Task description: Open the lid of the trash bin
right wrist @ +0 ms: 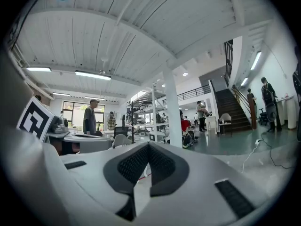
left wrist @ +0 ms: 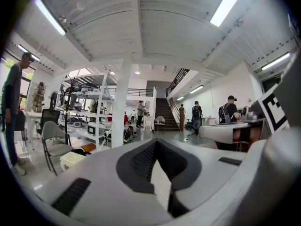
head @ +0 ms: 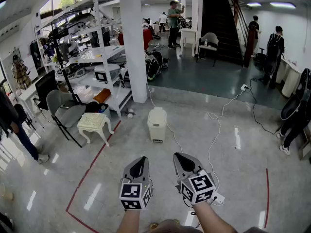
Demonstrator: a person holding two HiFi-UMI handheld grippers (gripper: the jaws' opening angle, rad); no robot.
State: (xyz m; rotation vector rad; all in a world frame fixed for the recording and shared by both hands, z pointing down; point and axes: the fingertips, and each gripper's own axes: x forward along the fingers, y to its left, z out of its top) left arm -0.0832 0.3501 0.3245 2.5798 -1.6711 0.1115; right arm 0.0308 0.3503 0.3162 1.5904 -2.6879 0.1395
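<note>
Big open hall, glossy pale floor (head: 243, 159) w/ a red tape line (head: 95, 161) running diagonally across it. White pillar (head: 133, 42) stands centre-left. Dark staircase (head: 221, 23) climbs at the back right. White shelving rack (head: 97, 57), loaded w/ gear, sits left of the pillar. Several people stand at the back and along both sides.

Grey chair (head: 65, 113) is in front of the rack, w/ a small cream stool (head: 93, 122) just beside it on the right.

Trash bin (head: 157, 123): cream, upright on the floor, just right of the pillar base, lid down. It stands straight ahead of both grippers and well apart from them. A white cable (head: 216, 125) snakes over the floor to the bin's right.

Left gripper (head: 138, 163) is held low at bottom centre, pointing fwd toward the bin. In the left gripper view (left wrist: 156, 142) its tips meet, clenched, w/ nothing between the pads, only floor showing thru the slit below.

Right gripper (head: 181, 158) is just beside it, same heading. In the right gripper view (right wrist: 148, 146) its jaws are likewise pressed together at the tips, holding nothing.
</note>
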